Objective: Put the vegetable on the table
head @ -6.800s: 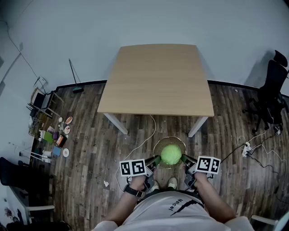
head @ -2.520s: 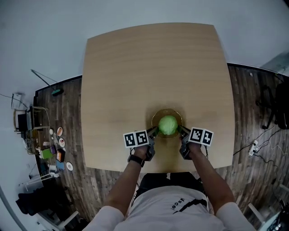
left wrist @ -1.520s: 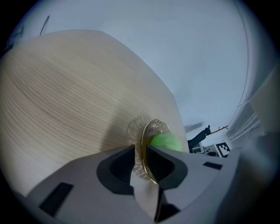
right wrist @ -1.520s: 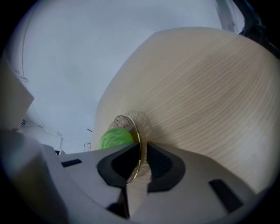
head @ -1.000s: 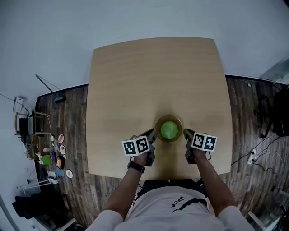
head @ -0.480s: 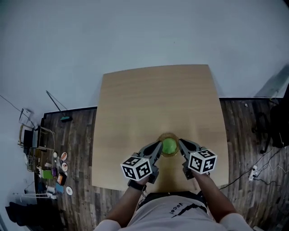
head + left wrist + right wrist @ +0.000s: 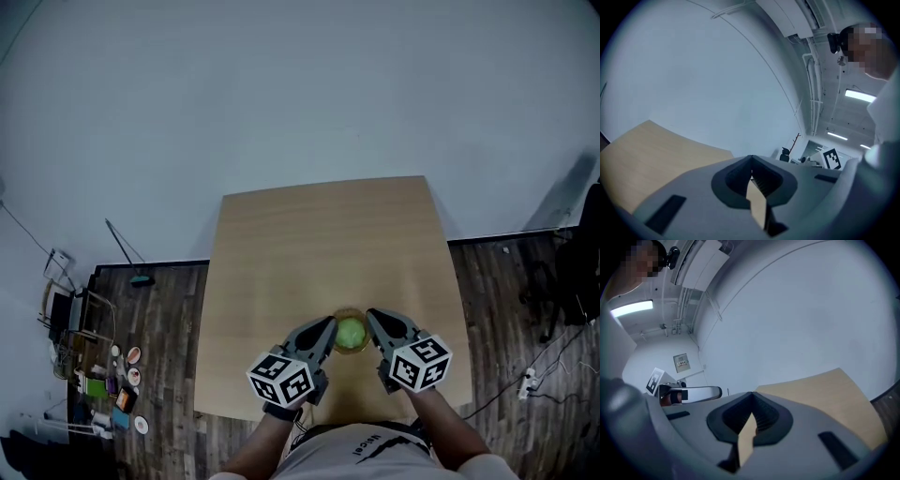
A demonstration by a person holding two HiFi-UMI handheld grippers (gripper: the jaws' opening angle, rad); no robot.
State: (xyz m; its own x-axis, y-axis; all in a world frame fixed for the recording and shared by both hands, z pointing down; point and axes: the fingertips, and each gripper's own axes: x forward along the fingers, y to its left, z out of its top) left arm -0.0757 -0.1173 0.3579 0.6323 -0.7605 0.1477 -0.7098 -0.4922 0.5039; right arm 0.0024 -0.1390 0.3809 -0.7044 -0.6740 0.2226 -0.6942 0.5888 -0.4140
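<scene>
Both grippers have come up off the bowl (image 7: pixel 349 313) since a moment ago.

Head view: the green vegetable (image 7: pixel 351 332) sits in that bowl on the worktop (image 7: pixel 328 244), near the front edge. It is between the left gripper (image 7: pixel 328 325) and the right gripper (image 7: pixel 373 317), which hide part of the rim. I think it was let go because the job is done.

Left gripper view: the jaws are together and hold nothing. They tip up at the wall, so no bowl shows.

Right gripper view: just the same.
</scene>
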